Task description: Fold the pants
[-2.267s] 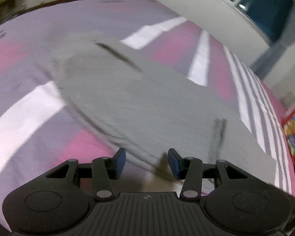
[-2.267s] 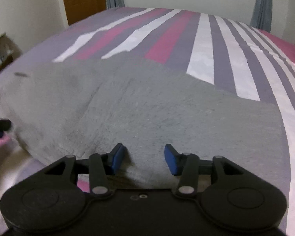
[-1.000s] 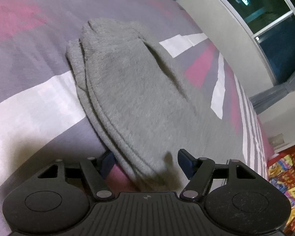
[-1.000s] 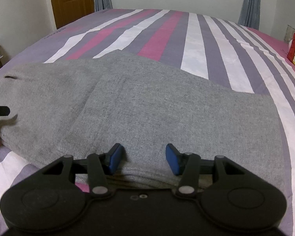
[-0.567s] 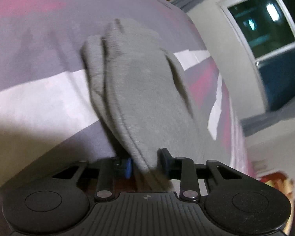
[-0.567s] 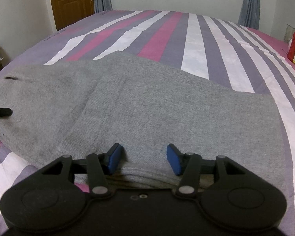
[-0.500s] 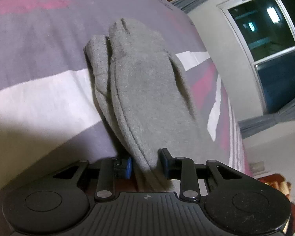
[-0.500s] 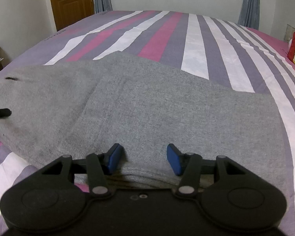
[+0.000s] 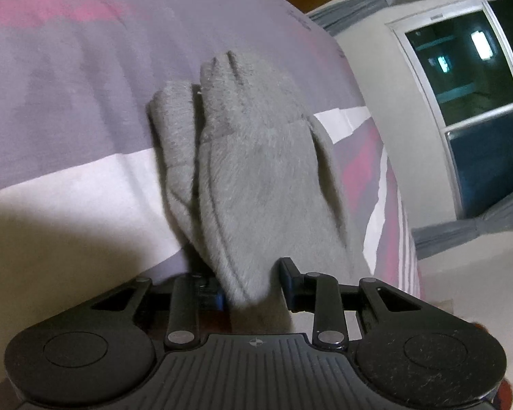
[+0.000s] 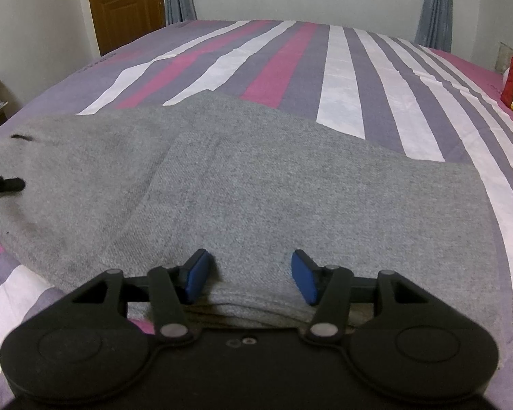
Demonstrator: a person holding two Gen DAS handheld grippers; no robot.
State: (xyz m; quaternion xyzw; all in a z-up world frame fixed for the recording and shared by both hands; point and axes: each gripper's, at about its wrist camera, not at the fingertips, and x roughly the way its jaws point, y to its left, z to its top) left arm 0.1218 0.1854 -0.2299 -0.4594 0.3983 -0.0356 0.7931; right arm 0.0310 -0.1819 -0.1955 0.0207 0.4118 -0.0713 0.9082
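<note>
At nine o'clock on the striped bed [image 10: 342, 68], the grey pants [image 10: 256, 184] lie folded lengthwise, and my left tongs [image 9: 251, 285] are clenched on the stacked edge at that end. In the left wrist view the cloth runs away from the pinch toward twelve o'clock, several layers showing as parallel ridges, with the bundle sitting between the two pads. I judge the grip to be deep enough, but the lowest layer at about ten o'clock bulges out to the side, so I should check it is caught before lifting.

Toward the centre, the pants spread flat across the bed, a diagonal seam or fold line running from about eleven o'clock down toward six.

At six o'clock in the right wrist view, my right tongs [image 10: 249, 276] stand released, pads spread wide over the near hem, with nothing between them. The layered edge lies just under the pads. To do this step well, as I judge it, I should lower the right tongs until they straddle every layer, close firmly, then lift both ends together at an even height, so the halves meet squarely and the fabric does not drag across the stripes or twist.
</note>
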